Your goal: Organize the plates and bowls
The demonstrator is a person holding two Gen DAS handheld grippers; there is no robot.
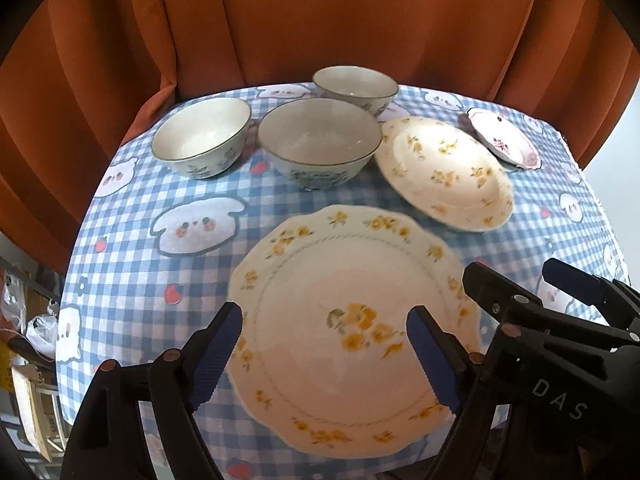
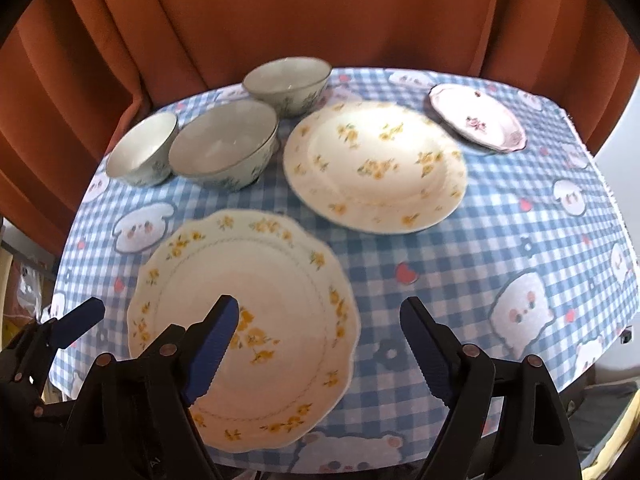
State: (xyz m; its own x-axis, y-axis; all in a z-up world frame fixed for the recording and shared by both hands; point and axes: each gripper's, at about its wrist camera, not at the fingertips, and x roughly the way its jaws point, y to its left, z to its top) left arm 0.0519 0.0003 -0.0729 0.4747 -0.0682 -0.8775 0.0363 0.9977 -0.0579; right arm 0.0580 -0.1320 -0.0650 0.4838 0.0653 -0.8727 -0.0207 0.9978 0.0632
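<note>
A scalloped plate with yellow flowers [image 1: 352,328] [image 2: 244,328] lies at the near edge of the table. A round yellow-flowered plate [image 1: 444,172] [image 2: 376,164] lies behind it. A small pink-flowered plate [image 1: 504,140] [image 2: 476,116] sits at the far right. Three pale bowls with blue flowers stand at the back: left [image 1: 202,136] [image 2: 142,150], middle [image 1: 318,140] [image 2: 224,144], far [image 1: 354,86] [image 2: 286,80]. My left gripper [image 1: 324,356] is open above the scalloped plate. My right gripper [image 2: 318,344] is open over that plate's right edge, and it shows in the left wrist view [image 1: 516,280].
The table has a blue checked cloth with white cartoon animals [image 1: 196,224] [image 2: 516,312]. An orange curtain [image 1: 320,20] [image 2: 280,12] hangs close behind the table. Boxes and clutter [image 1: 28,360] lie below the table's left edge.
</note>
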